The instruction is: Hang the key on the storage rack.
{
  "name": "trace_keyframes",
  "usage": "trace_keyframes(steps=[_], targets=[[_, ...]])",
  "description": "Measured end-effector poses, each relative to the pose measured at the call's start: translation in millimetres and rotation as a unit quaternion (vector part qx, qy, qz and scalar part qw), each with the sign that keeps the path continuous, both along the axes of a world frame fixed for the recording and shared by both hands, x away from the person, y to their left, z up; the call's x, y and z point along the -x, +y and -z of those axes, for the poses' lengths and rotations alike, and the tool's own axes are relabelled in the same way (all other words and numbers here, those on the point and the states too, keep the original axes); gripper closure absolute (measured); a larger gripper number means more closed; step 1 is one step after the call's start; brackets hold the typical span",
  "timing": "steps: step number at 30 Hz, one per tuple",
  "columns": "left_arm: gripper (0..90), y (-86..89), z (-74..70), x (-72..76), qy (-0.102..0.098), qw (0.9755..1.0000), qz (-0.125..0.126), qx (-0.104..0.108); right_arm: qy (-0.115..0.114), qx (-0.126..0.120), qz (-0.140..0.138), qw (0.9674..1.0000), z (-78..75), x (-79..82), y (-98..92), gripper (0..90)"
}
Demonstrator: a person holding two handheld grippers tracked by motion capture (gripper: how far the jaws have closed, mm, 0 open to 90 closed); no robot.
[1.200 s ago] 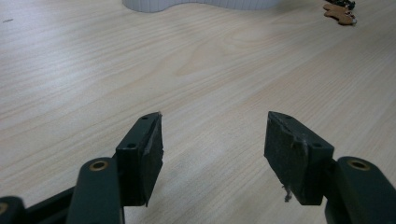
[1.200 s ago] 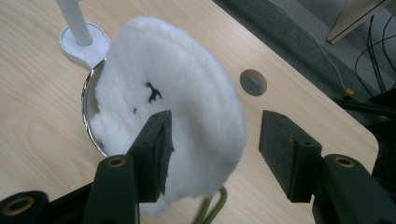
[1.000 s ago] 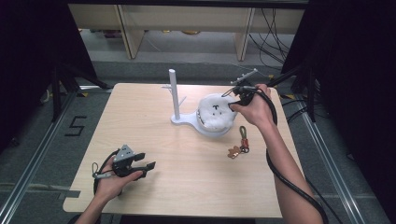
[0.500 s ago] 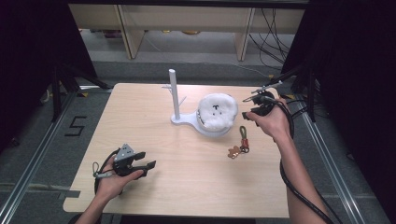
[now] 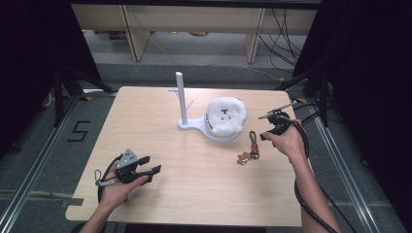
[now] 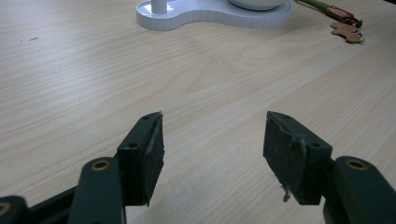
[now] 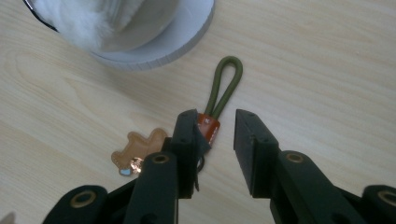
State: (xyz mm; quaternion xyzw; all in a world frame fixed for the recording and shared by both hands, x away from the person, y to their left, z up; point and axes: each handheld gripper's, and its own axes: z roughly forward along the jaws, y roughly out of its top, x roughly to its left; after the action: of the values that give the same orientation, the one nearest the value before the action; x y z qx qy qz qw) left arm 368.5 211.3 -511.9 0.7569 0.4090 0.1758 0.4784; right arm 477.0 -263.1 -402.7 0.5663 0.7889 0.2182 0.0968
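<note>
Pale wooden table [image 5: 194,194] holds the white fluffy plush [image 5: 224,116] on its white stand [image 5: 192,124], which the right gripper [image 5: 270,127] has left, now poised part-open above the olive-loop keychain [image 7: 223,91], likely next; left gripper [image 5: 145,171] idles open.

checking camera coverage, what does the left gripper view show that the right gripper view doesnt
The left gripper view alone: the open left gripper low over bare wood and the white upright post. The right gripper view alone: the open right gripper above the keychain and the fluffy white plush. Both: the light wooden table, the white flat stand base and the olive-green cord loop keychain with brown leather charm.
</note>
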Motion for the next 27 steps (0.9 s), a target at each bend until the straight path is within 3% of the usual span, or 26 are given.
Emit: trace_keyframes(steps=[3,4,7,8,9,10,12,13,14,16,17,18,19,21,24,26,27], targets=[[37.4,0.0,0.6,-0.6,0.003,1.0000,-0.002,0.000,0.007,0.003,-0.003,1.0000,3.9,-1.6,-0.2,71.1],[37.3,-0.2,1.4,-1.3,0.002,1.0000,0.000,0.002,0.021,0.000,0.009,0.9997,4.9,-1.9,2.1,71.4],[37.4,-0.9,1.5,-1.8,0.002,1.0000,0.001,-0.005,0.033,0.003,0.008,0.9994,8.8,-5.7,2.4,74.1],[37.4,-0.9,1.5,-1.6,0.002,1.0000,0.001,-0.005,0.062,-0.014,0.043,0.9971,7.9,-4.0,8.0,75.0],[37.4,-1.2,1.5,-1.1,0.002,1.0000,0.000,0.000,0.052,-0.004,0.032,0.9982,9.6,-6.1,5.8,75.4],[37.4,-0.7,1.2,-0.9,0.002,1.0000,-0.001,-0.001,0.067,-0.018,0.042,0.9967,9.8,-5.5,7.8,75.5],[37.4,0.0,1.3,-0.7,0.003,1.0000,0.001,0.001,0.053,-0.006,0.028,0.9982,14.5,-9.7,5.4,75.5],[37.4,0.4,1.1,-0.5,0.003,1.0000,0.000,0.001,0.079,-0.014,0.055,0.9953,12.5,-8.2,9.6,75.5],[37.4,0.5,0.7,-0.3,0.002,1.0000,-0.001,0.000,0.065,-0.011,0.039,0.9971,13.4,-9.3,6.9,75.5],[37.4,1.0,-0.2,-0.7,0.001,1.0000,0.001,-0.002,0.055,-0.008,0.032,0.9980,16.8,-12.3,6.5,75.6],[37.4,1.0,-0.4,-1.0,0.000,1.0000,0.002,-0.002,0.068,-0.009,0.047,0.9965,16.1,-12.2,8.7,75.8],[37.4,0.8,-0.5,-1.2,0.000,1.0000,0.003,-0.001,0.054,-0.007,0.040,0.9977,18.4,-13.6,8.1,75.7],[37.4,0.5,-0.3,-1.2,0.001,1.0000,0.004,-0.001,0.061,-0.007,0.046,0.9970,19.6,-14.8,7.7,75.6],[37.4,-0.2,0.0,-0.6,0.000,1.0000,0.005,0.001,0.079,-0.021,0.074,0.9939,19.0,-14.3,13.0,75.3],[37.4,0.1,0.5,0.2,0.001,1.0000,0.005,0.001,0.060,-0.012,0.056,0.9966,25.4,-20.1,11.4,75.3],[37.3,0.5,0.2,0.0,0.001,1.0000,0.004,0.002,0.077,-0.014,0.075,0.9941,24.7,-21.2,15.5,75.3],[37.4,0.5,0.0,-0.2,0.001,1.0000,0.004,0.002,0.071,-0.014,0.069,0.9949,26.3,-22.8,15.4,75.3]])
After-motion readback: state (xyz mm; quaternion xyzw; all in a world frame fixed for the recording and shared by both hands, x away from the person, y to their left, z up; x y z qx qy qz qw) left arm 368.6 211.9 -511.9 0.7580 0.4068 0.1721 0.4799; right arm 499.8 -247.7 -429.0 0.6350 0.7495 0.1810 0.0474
